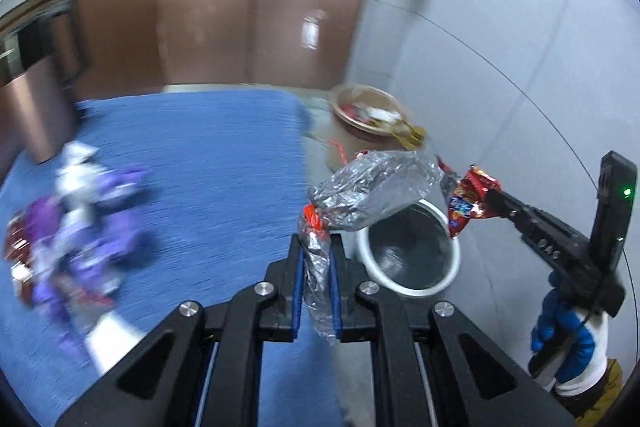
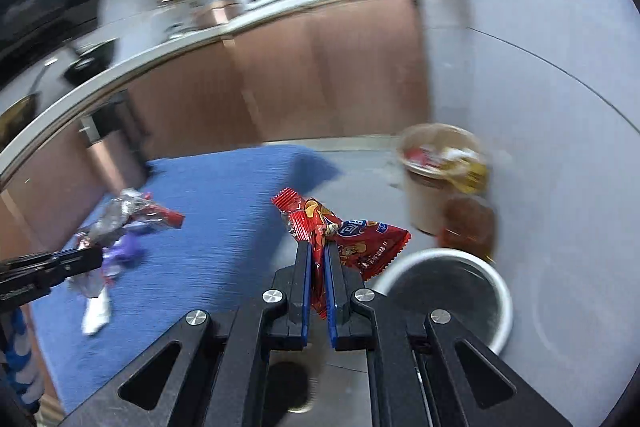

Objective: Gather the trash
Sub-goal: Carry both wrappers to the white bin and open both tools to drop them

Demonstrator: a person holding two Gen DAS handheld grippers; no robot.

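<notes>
The left gripper was clenched on a crumpled silver foil wrapper, its jaws pinching the twisted neck low down so that the puffed body of the bag stood up and forward, clear of the camera and out over the white-rimmed bin. The right gripper was likewise clamped on a red snack packet, gripped near one end, with the rest fanning out to the right toward the same bin. In the left wrist view the red packet hung from the right gripper just beside the foil bag, both pieces gathered above the dark mouth of the bin. That reads as deliberate: each piece was held by an edge, so a simple release should let it drop straight in.

The bin stood on the grey floor just off the edge of the blue mat, close to the wall. Behind it sat a brown paper tub already stuffed with scraps, and a small amber jar stood between tub and bin.

More litter was left on the mat: a heap of purple and white wrappers well apart from the bin. In my judgement the task was only partly done, with these two pieces about to be dropped and that heap yet to be fetched. A gloved hand in blue and white held the right tool.
</notes>
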